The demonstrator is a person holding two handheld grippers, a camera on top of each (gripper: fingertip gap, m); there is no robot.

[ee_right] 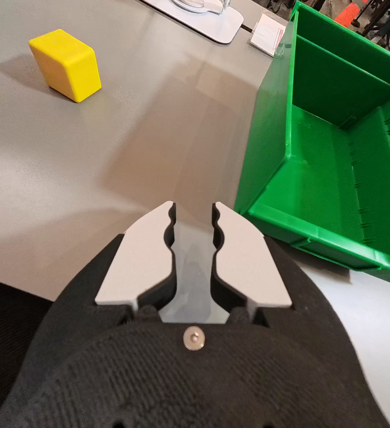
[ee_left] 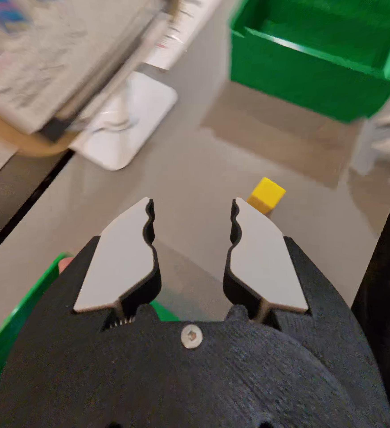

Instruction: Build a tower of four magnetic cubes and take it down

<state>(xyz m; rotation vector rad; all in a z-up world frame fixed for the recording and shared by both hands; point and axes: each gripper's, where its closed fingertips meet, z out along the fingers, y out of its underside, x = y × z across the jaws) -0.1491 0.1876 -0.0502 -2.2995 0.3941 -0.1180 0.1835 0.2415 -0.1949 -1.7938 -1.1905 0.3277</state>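
The left gripper [ee_left: 192, 203] hangs over the grey tabletop [ee_left: 143, 196] with its grey-faced fingers spread wide, nothing between them — a small yellow rounded plastic block [ee_left: 268, 193] sits just beyond its right fingertip. Farther off stands a green plastic bin [ee_left: 293, 76]. The right gripper [ee_right: 194, 206] holds its fingers narrowly apart and empty, its right finger just beside the bin's near corner; the block lies well apart, up to the left.

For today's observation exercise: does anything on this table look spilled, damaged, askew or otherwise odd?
Nothing stands out. The yellow block sits flat on the grey table, apart from the green bin, which stands upright and looks empty. Both the left gripper and the right gripper are open and hold nothing. The left wrist view is blurred.
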